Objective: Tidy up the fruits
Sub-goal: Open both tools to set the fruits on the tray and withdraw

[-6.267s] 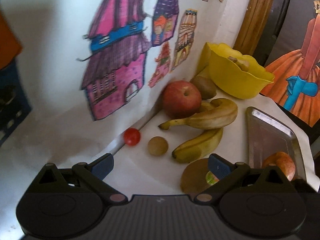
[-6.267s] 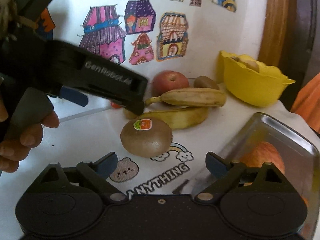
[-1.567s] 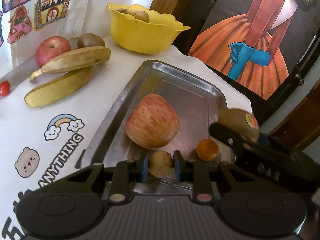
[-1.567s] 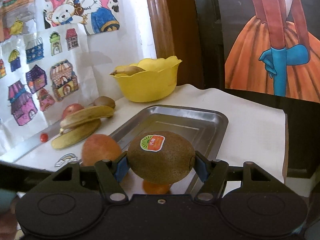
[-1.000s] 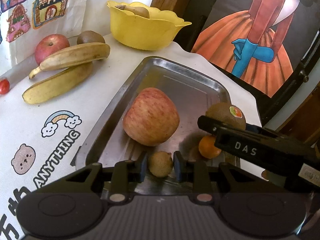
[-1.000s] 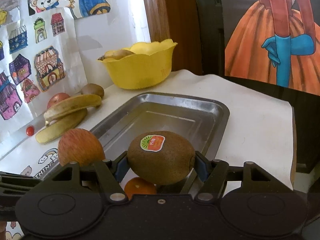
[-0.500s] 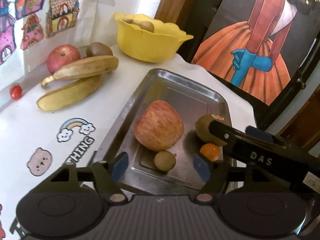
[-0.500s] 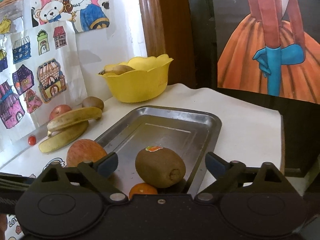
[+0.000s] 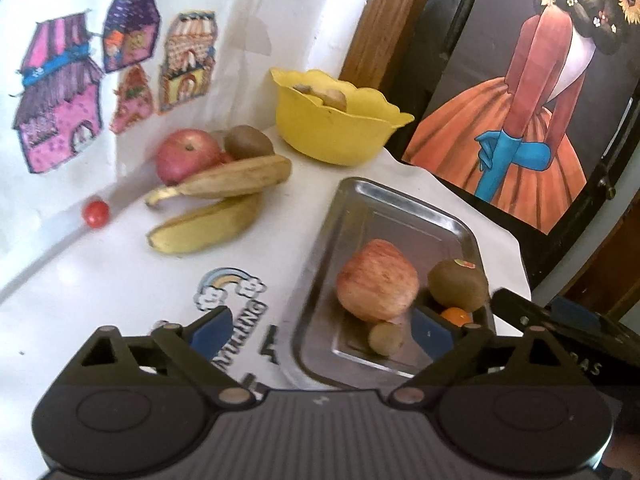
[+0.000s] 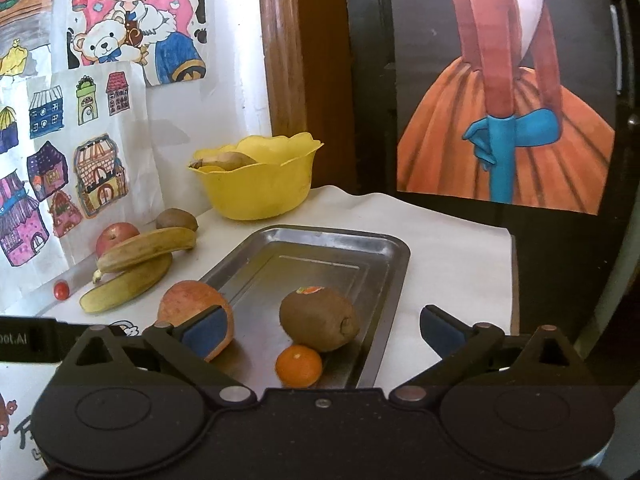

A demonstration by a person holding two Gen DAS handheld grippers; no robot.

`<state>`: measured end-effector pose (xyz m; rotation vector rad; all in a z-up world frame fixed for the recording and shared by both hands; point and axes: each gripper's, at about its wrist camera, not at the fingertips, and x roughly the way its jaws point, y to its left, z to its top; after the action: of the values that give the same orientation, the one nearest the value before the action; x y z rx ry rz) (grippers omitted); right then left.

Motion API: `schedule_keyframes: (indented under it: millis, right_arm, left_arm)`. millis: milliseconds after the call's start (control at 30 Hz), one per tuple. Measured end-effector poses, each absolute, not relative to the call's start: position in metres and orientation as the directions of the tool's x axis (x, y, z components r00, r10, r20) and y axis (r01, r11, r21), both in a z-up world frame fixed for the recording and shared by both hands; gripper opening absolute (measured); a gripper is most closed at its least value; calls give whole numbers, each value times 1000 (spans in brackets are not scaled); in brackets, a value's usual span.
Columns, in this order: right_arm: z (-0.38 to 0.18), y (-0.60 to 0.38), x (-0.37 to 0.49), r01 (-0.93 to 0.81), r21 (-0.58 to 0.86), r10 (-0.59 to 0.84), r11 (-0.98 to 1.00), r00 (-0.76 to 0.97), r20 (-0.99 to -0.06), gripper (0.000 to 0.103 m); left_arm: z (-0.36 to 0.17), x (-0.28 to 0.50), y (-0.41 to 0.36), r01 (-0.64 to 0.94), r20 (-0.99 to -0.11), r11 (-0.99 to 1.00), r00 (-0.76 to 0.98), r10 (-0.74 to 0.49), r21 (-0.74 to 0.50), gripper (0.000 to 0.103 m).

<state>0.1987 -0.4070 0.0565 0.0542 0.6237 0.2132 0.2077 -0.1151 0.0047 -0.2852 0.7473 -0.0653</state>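
Both claws opening and empty, left claw [image 9: 322, 330] and right claw [image 10: 326, 330]; risk of clipping kiwi [image 10: 318, 318] or tangerine [image 10: 299, 365] off near tray [image 10: 394, 258] edge.

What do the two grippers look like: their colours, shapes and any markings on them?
Both the left gripper and the right gripper are matte black, with two round pivot housings, silver rivets and angular fingers that end in blue pads. White lettering marks the sides of both bodies.
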Motion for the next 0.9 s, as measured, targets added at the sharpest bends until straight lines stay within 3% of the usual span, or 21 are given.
schedule_keyframes:
  millis: [333, 900]
  right_arm:
    - [66, -378, 155, -88, 91, 125, 992, 797, -591, 102]
    - [56, -299, 108, -66, 96, 115, 993, 673, -731, 102]
  left_arm:
    - [8, 192, -71, -11, -659, 973, 737, -148, -230, 102]
    - [-7, 177, -9, -54, -718, 988, 693, -68, -146, 102]
